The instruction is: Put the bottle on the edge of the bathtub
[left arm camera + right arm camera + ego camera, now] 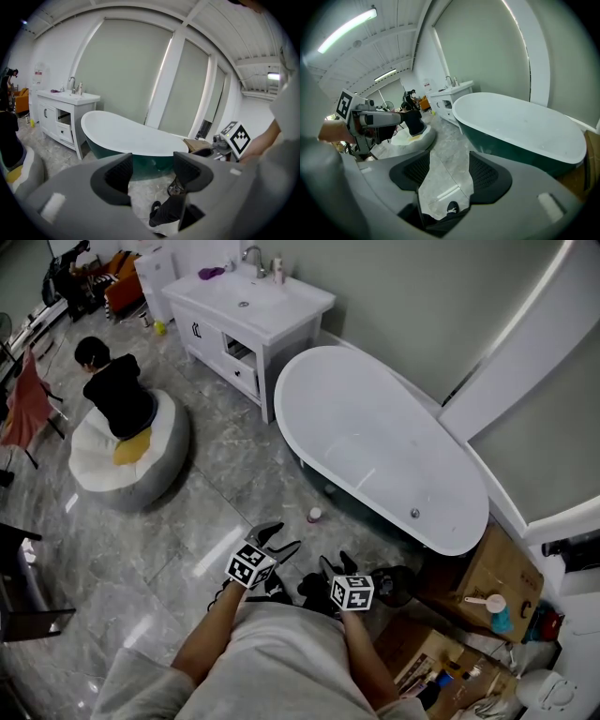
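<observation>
A small bottle (314,515) with a pink top stands on the marble floor beside the white bathtub (309,442), just ahead of both grippers. My left gripper (281,538) is open and empty, with its jaws pointing toward the tub. In the left gripper view, the left gripper (150,171) frames the tub's dark green side (140,161), and a small object (174,189) on the floor is half hidden by the right jaw. My right gripper (337,564) is also open. In its own view, the right gripper (447,171) has only floor between its jaws, and the bathtub (520,126) lies ahead to the right.
A white vanity with a sink (248,310) stands past the tub's far end. A person in black sits on a beanbag (127,451) to the left. Cardboard boxes (502,573) with clutter are at the right. My shoe (451,207) shows below the jaws.
</observation>
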Demonstrator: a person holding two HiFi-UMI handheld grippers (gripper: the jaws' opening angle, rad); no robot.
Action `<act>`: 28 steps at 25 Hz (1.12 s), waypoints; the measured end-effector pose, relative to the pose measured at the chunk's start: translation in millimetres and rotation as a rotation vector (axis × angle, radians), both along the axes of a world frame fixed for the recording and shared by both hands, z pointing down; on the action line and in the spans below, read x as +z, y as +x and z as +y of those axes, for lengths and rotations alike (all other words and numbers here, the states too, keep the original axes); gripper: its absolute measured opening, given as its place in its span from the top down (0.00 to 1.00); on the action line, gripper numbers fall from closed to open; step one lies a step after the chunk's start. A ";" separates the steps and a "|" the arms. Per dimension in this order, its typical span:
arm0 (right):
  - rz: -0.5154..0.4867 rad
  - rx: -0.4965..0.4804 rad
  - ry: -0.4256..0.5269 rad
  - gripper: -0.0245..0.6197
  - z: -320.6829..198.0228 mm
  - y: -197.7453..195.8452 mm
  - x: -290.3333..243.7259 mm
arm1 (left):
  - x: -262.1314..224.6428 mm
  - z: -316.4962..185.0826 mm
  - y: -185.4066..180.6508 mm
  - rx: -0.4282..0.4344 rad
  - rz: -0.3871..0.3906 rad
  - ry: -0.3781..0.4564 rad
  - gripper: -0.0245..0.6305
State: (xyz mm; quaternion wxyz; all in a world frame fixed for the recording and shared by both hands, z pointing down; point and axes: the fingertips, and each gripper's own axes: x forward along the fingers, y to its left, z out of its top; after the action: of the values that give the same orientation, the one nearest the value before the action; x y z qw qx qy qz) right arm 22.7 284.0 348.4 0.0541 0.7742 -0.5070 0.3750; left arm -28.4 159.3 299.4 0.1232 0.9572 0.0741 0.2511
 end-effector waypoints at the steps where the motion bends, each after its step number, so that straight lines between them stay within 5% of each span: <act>1: -0.002 -0.001 -0.002 0.55 -0.5 0.4 0.6 | 0.4 -0.3 0.2 0.000 -0.002 0.000 0.47; 14: -0.009 -0.021 -0.009 0.63 -8.9 -0.1 5.2 | 0.2 -2.5 -1.9 -0.006 0.002 0.004 0.63; 28: -0.023 -0.010 0.003 0.96 -13.5 4.2 4.9 | -4.9 -7.3 -4.2 -0.027 0.010 -0.012 0.87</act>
State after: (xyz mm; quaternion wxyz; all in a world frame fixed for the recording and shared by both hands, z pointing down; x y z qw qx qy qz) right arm 26.9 270.4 353.3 0.0492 0.7674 -0.5121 0.3828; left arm -32.5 152.1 294.5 0.1320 0.9586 0.0631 0.2441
